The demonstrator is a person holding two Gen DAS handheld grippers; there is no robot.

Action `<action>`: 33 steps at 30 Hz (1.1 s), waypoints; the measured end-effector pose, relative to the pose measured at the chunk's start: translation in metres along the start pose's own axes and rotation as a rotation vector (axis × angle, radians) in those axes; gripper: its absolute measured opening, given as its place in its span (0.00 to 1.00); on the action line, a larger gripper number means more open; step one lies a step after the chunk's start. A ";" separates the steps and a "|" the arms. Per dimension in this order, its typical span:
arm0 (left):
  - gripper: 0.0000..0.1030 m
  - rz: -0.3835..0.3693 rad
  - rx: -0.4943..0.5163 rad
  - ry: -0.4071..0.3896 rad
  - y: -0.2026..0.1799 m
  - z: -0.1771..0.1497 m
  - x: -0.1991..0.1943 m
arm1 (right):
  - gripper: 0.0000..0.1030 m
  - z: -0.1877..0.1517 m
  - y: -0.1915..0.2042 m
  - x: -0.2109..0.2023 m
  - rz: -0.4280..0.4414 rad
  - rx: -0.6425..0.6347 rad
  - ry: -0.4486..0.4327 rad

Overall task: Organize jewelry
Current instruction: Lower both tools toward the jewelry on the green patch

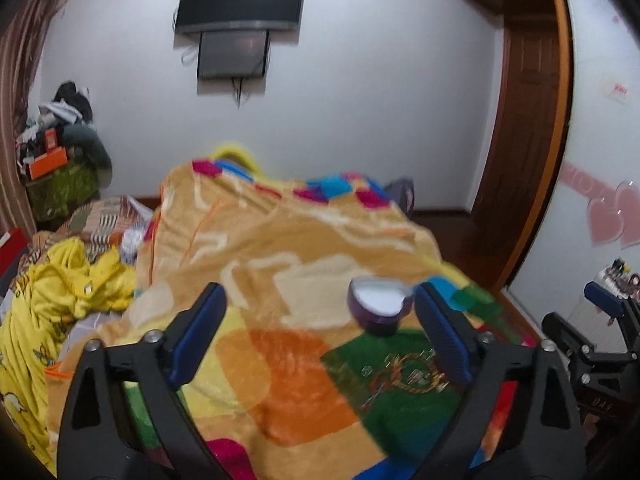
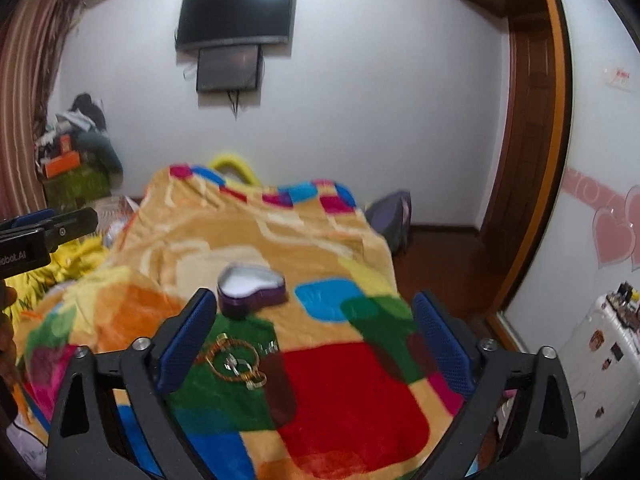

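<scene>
Right wrist view: the right gripper (image 2: pixel 312 340) gapes empty above the blanket (image 2: pixel 348 392), jewelry (image 2: pixel 236 362) beside its left finger, near the heart-shaped box (image 2: pixel 252 290). Left gripper (image 1: pixel 320 336) likewise spread, holding nothing.

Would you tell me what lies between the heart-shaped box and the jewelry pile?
Only bare blanket separates the heart-shaped box from the jewelry pile, seen in the right wrist view.

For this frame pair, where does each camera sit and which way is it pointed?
Left wrist: on the left tongs, facing along the bed toward the TV wall; own open fingers show, right tongs at the right edge.
Right wrist: on the right tongs, same heading; own open fingers, left tongs at the left edge.
Shared: heart-shaped box, jewelry pile, blanket, TV.
</scene>
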State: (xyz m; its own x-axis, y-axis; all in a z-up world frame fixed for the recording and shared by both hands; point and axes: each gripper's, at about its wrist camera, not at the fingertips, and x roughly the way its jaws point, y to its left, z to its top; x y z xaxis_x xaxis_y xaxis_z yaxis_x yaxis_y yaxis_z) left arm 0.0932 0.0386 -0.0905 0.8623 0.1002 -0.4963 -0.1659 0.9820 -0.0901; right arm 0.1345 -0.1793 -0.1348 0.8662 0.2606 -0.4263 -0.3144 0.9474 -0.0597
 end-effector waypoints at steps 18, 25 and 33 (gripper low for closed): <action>0.52 -0.192 0.075 0.401 -0.014 -0.068 0.095 | 0.37 -0.057 -0.001 0.077 0.288 0.066 0.336; 0.44 -0.263 0.091 0.482 -0.026 -0.082 0.110 | 0.30 -0.069 0.012 0.092 0.333 0.012 0.387; 0.26 -0.300 0.075 0.520 -0.026 -0.090 0.119 | 0.18 -0.073 0.014 0.099 0.319 -0.006 0.381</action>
State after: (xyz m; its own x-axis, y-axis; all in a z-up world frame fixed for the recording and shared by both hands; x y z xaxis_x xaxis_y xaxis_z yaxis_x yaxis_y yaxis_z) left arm 0.1569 0.0107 -0.2246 0.5160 -0.2561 -0.8174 0.0990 0.9657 -0.2400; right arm 0.1877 -0.1539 -0.2437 0.5233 0.4502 -0.7235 -0.5442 0.8299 0.1228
